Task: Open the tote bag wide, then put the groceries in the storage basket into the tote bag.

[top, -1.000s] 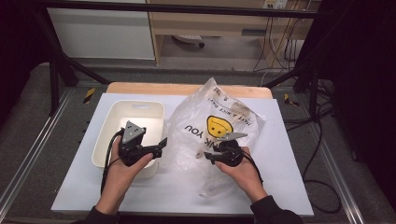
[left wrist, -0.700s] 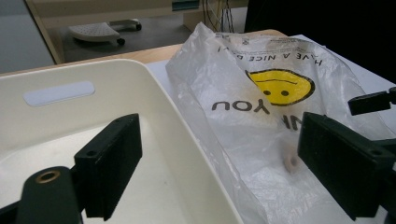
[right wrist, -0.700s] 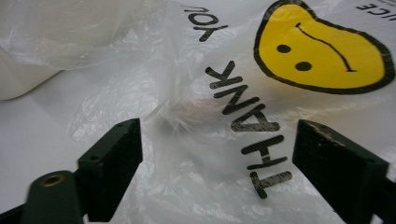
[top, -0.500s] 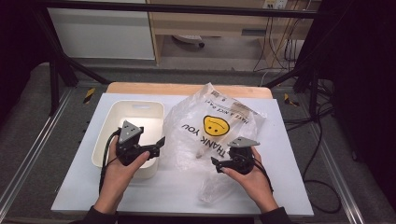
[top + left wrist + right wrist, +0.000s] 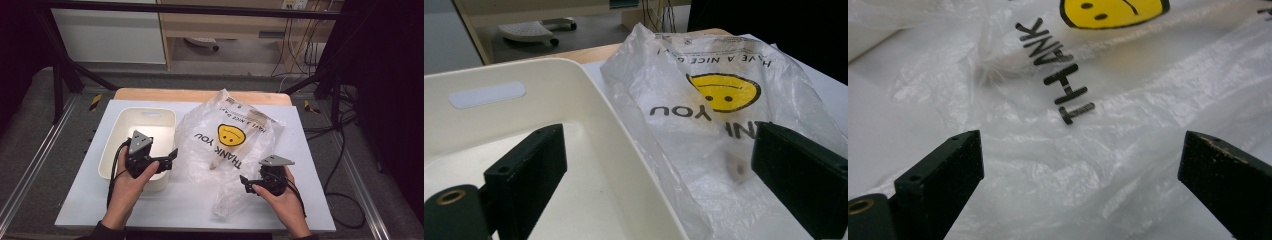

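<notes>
A: Progress first: how far along does this look?

B: Early, I judge. Bag (image 5: 227, 145) lies flat on the surface (image 5: 310, 200), printed side up, with something pale and stick-like inside it. Bin (image 5: 112, 150) beside it at nine o'clock looks bare inside. Nothing has come out of the bag, so emptying or moving it is still ahead.

A: Where exactly does the bag sit?

B: At the middle of the surface, its top running toward twelve o'clock and its crumpled end trailing toward six. Its left edge touches the bin's wall, as the left gripper view shows: bag (image 5: 724, 130) pressed against the bin (image 5: 589, 85).

A: And the tools?

B: Left tool (image 5: 171, 154) has its jaws spread wide, one over the bin's inside and one over the bag, straddling the rim; nothing is gripped. They have just been opening a little further. Right tool (image 5: 244, 182) also stands wide apart; its jaws have just been opening, and only loose plastic lies below them, not pinched. In the right gripper view the bag (image 5: 1098, 165) lies under the gap.

A: Poses?

B: Left hand (image 5: 131, 182) holds its tool pointing toward two o'clock from the bin's near corner. Right hand (image 5: 280, 197) holds its tool pointing toward nine o'clock at the bag's lower right edge, low to the surface.
</notes>
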A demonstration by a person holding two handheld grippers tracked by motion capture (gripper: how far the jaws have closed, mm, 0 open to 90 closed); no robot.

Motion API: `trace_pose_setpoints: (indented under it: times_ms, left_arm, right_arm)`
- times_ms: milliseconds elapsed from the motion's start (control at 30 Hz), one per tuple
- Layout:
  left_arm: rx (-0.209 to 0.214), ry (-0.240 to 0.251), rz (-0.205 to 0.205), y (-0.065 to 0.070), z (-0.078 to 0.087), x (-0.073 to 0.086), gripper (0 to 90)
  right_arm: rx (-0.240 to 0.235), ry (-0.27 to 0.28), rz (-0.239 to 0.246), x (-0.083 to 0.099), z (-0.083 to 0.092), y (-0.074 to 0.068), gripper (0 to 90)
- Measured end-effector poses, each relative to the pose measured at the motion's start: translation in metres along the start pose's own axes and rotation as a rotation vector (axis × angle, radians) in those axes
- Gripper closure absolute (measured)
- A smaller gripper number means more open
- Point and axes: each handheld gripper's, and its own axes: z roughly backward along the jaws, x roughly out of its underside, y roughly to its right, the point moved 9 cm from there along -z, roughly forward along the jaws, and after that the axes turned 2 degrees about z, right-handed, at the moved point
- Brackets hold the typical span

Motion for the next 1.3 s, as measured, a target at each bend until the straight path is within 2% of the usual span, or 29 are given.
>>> trace_pose_setpoints:
  times_ms: [267, 367, 467, 767, 900, 1000, 1100, 1233, 1300]
  left_arm:
    - [0.000, -0.007, -0.008, 0.003, 0.000, 0.001, 7.3]
    - [0.000, -0.014, -0.010, 0.004, -0.001, 0.003, 7.4]
    - [0.000, -0.018, -0.018, 0.005, -0.001, 0.003, 7.4]
    - [0.005, -0.015, -0.032, 0.010, -0.001, 0.002, 7.6]
    - [0.005, -0.017, -0.043, 0.011, 0.000, 0.002, 7.7]
    - [0.008, -0.014, -0.036, 0.012, 0.000, 0.001, 7.8]
    - [0.006, -0.015, -0.037, 0.011, 0.001, 0.001, 7.8]
    - [0.005, -0.014, -0.039, 0.011, 0.001, 0.000, 8.0]
    - [0.005, -0.012, -0.037, 0.011, 0.001, 0.000, 8.0]
  right_arm:
    - [0.046, -0.047, -0.061, 0.014, -0.003, 0.017, 5.4]
    - [0.050, -0.072, -0.066, 0.020, -0.005, 0.021, 5.6]
    - [0.056, -0.076, -0.070, 0.021, -0.006, 0.023, 5.6]
    - [0.045, -0.069, -0.073, 0.019, -0.007, 0.020, 6.0]
    - [0.061, -0.103, -0.074, 0.026, -0.011, 0.020, 5.9]
    - [0.074, -0.129, -0.085, 0.031, -0.013, 0.019, 5.9]
    - [0.069, -0.157, -0.090, 0.036, -0.017, 0.016, 5.8]
    - [0.079, -0.162, -0.046, 0.037, -0.020, 0.008, 7.5]
    - [0.096, -0.168, -0.009, 0.037, -0.021, 0.005, 13.7]
